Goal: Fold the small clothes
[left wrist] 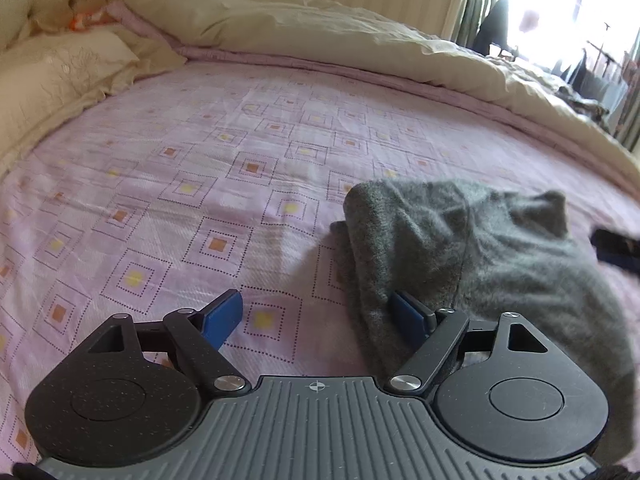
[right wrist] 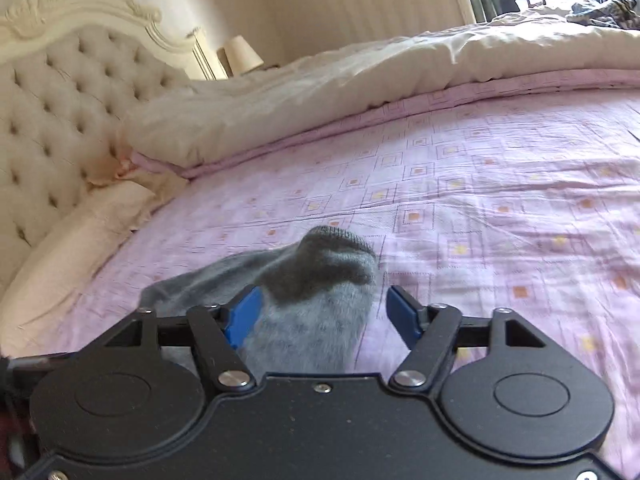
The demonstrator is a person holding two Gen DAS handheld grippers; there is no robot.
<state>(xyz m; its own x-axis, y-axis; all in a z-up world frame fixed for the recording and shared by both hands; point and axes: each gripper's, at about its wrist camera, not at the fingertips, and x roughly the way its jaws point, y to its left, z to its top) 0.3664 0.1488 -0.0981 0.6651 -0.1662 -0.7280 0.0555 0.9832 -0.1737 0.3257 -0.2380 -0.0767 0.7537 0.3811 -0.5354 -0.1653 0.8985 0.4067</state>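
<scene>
The grey sock lay on the pink bed, at the lower right of the left view. It looked soft, light and floppy, so it would bend and sag easily. A good place to hold was its thick folded edge. The left gripper was wide open, one finger touching the sock. The right gripper was open around it too, not squeezing. A quilt and pillow lay far off.

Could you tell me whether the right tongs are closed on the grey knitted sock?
No, the right tongs stand open around the grey knitted sock.
</scene>
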